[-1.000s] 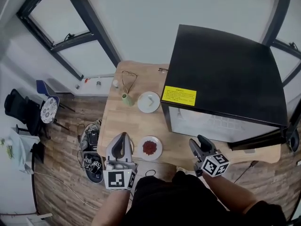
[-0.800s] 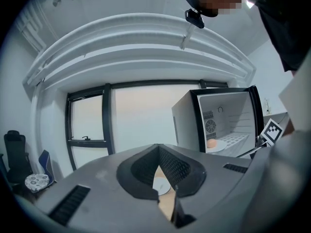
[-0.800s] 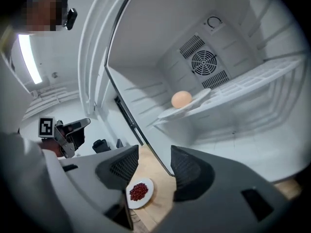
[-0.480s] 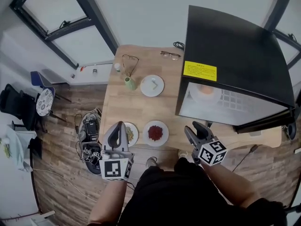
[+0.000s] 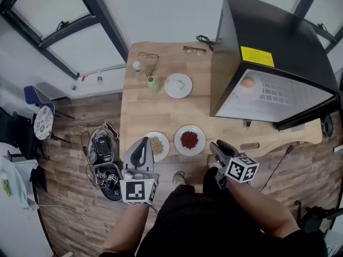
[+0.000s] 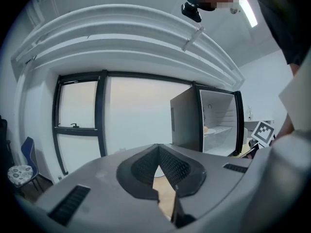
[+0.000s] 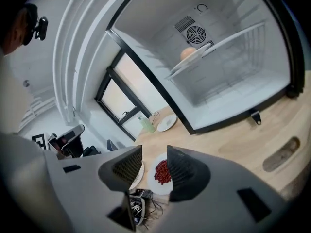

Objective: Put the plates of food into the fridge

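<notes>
A plate of red food (image 5: 189, 140) and a plate of tan food (image 5: 156, 145) lie side by side at the near edge of the wooden table (image 5: 161, 114). My left gripper (image 5: 140, 153) is just short of the tan plate, and its pads meet at the tips (image 6: 158, 152) with nothing in them. My right gripper (image 5: 220, 151) is to the right of the red plate (image 7: 163, 173). Its jaws have just been closing but still stand apart (image 7: 154, 150), with nothing between them. The black fridge (image 5: 273, 63) is open, and a plate with an orange item (image 5: 247, 83) sits on its shelf.
A white plate (image 5: 178, 85), a green bottle (image 5: 153, 83) and two pairs of glasses (image 5: 194, 50) lie at the table's far side. Bags and cables (image 5: 104, 162) lie on the floor to the left. A window wall stands behind the table.
Both grippers have drawn back toward the near table edge. The tan plate, once hidden by the left gripper, now shows. The fridge's inside has come into view. The right jaws have narrowed.
</notes>
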The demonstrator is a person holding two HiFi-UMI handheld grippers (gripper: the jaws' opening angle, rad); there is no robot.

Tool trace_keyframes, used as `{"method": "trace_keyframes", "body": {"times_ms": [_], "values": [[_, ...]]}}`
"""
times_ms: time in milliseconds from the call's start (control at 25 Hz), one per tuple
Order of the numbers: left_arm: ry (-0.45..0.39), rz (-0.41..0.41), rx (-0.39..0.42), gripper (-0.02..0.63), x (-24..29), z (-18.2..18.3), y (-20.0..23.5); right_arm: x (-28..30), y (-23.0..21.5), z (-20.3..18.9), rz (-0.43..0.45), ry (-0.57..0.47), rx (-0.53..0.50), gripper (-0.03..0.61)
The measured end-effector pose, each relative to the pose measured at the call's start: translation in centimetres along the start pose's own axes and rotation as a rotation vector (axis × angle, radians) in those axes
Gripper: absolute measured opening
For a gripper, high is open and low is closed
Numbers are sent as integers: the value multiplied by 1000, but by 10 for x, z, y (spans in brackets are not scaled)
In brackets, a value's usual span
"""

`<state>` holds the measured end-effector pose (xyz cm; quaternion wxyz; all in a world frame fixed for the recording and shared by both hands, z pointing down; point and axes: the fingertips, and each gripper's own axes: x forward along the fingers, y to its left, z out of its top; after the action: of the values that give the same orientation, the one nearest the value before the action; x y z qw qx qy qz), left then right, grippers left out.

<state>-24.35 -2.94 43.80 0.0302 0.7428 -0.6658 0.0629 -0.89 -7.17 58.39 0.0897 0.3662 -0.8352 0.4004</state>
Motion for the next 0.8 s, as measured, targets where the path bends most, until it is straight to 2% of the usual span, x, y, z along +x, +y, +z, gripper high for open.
{"method": "trace_keyframes", "body": {"times_ms": [240, 400, 600, 800], "values": [[-14, -58, -26, 3, -10, -14, 10, 6, 0, -51, -84, 7, 160, 175], [14, -95, -21, 3, -21, -25, 13, 15, -7, -82, -132, 8, 288, 176], [53, -93, 14, 3, -35, -35, 26, 35, -15, -116, -158, 3, 444, 176], [92, -99, 50, 3, -41, -41, 30, 49, -27, -138, -188, -44, 548, 176]]}}
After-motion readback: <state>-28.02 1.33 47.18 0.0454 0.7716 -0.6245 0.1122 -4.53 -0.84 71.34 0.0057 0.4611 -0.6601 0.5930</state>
